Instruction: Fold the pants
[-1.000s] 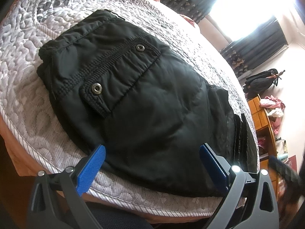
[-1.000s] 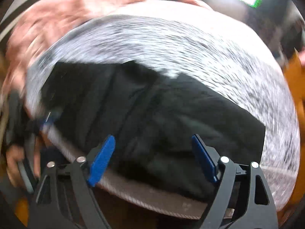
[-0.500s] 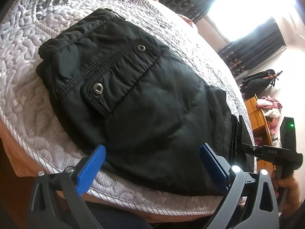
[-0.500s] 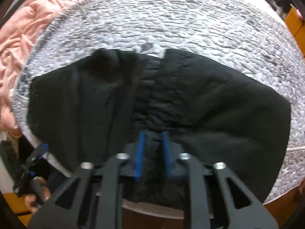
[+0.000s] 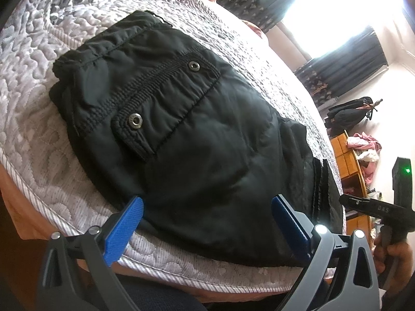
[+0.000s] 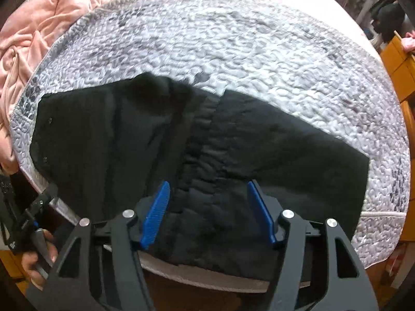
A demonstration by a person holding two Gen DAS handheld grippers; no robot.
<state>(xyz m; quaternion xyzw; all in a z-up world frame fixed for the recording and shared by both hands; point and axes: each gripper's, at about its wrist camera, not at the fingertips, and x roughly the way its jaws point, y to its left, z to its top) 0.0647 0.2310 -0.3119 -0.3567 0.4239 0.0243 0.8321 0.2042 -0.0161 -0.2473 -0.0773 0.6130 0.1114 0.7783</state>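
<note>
Black pants [image 5: 207, 150] lie folded on a grey quilted bed cover, a snap-button pocket flap [image 5: 160, 98] facing up. My left gripper [image 5: 207, 223] is open, its blue pads at the pants' near edge, holding nothing. In the right wrist view the pants [image 6: 181, 150] spread across the cover's near side, the gathered waistband running down the middle. My right gripper [image 6: 207, 212] is open, its pads either side of the waistband's near end, just above the cloth.
The quilted cover [image 6: 233, 51] lies over a bed with a pink blanket [image 6: 39, 26] at the far left. Orange wooden furniture [image 5: 347, 155] with clothes stands to the right. Dark curtains and a bright window [image 5: 337, 7] are behind.
My right gripper was shut on the waistband half a second ago and has now opened and let it go. The left gripper has stayed open in place.
</note>
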